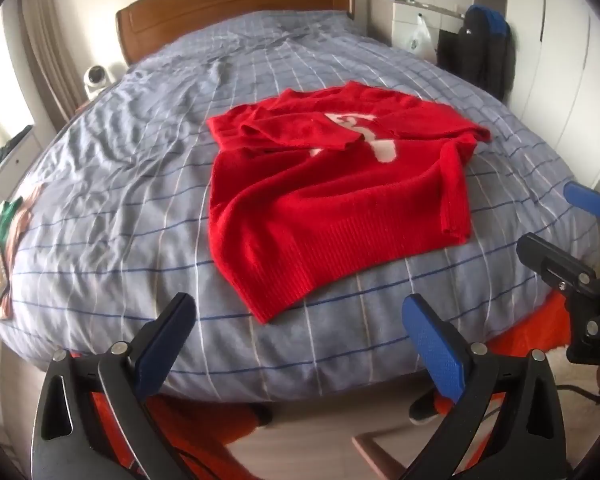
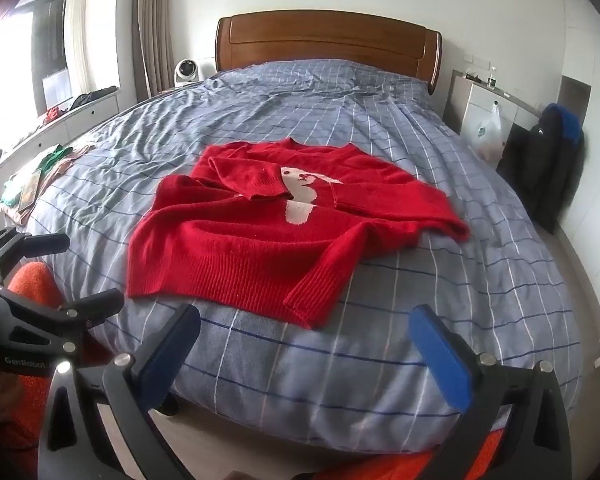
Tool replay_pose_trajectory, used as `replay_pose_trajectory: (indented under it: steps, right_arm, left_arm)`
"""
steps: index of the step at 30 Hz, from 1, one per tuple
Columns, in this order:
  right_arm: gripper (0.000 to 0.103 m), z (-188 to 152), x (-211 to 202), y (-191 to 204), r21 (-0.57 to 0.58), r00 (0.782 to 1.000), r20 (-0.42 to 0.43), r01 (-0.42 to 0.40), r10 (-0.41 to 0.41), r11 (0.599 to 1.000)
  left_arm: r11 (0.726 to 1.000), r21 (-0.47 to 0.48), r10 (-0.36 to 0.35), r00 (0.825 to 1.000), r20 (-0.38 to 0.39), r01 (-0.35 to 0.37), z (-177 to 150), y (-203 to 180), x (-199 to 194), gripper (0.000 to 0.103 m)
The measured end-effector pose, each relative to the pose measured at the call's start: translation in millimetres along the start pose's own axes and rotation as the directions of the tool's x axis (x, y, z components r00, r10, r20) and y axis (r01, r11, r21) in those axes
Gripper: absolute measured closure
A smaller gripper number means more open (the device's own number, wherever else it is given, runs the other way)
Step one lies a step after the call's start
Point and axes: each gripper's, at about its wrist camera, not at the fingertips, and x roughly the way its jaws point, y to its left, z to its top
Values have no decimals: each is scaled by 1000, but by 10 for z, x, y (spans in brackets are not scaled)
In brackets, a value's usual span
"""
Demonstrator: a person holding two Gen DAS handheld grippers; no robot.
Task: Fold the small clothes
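Observation:
A red knitted sweater [image 1: 324,200] with a white figure on its chest lies on the bed, hem toward me. One sleeve is folded across the chest and the other lies down along its side. It also shows in the right wrist view [image 2: 276,232]. My left gripper [image 1: 300,332] is open and empty, held over the bed's near edge, short of the hem. My right gripper [image 2: 304,340] is open and empty, also short of the hem. The right gripper shows at the right edge of the left wrist view [image 1: 572,232].
The bed [image 2: 480,288] has a grey-blue checked cover and a wooden headboard [image 2: 324,40]. Folded clothes [image 2: 32,184] lie at its left edge. A dark jacket [image 2: 548,168] hangs by the white cupboards at right. An orange fabric [image 1: 540,328] lies below the bed's near edge.

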Motion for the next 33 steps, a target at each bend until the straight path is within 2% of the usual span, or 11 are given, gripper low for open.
replay_pose_trajectory:
  steps: [9,11,12,19,22,29,33]
  right_arm:
    - [0,-35,21,25,-5,1000,-11,-4,4,1000]
    - [0,-41,30,30,-4,1000,-15,-6,6,1000]
    - [0,-36,31,31,-4,1000,-16,-7,7,1000]
    - [0,-38,31,31,-4,1000,-17,-6,6,1000]
    - [0,-34,28,31,-4,1000,-15,-6,6,1000]
    - [0,-30,28,34,-5,1000,-15,-7,7,1000]
    - [0,-33,27,35,-5,1000,-14,-6,6,1000]
  left_arm:
    - [1000,3,1,1000,-16,-1,-102,-41,9,0]
    - [1000,5,1,1000,-17,-1,-38,-29,20,0]
    - [1000,-6,-8,1000,12,8,-23,-20,22,0]
    - [1000,-4,-4,1000,26,5,-32,-5,22,0]
    - [1000,-1,-6,1000,-18,6,-25,-3,25,0]
    - [1000,2,-6,999,-42,6,-42,-12,12,0]
    - [1000,4,2,1000,-1,-2,-49,-15,4,0]
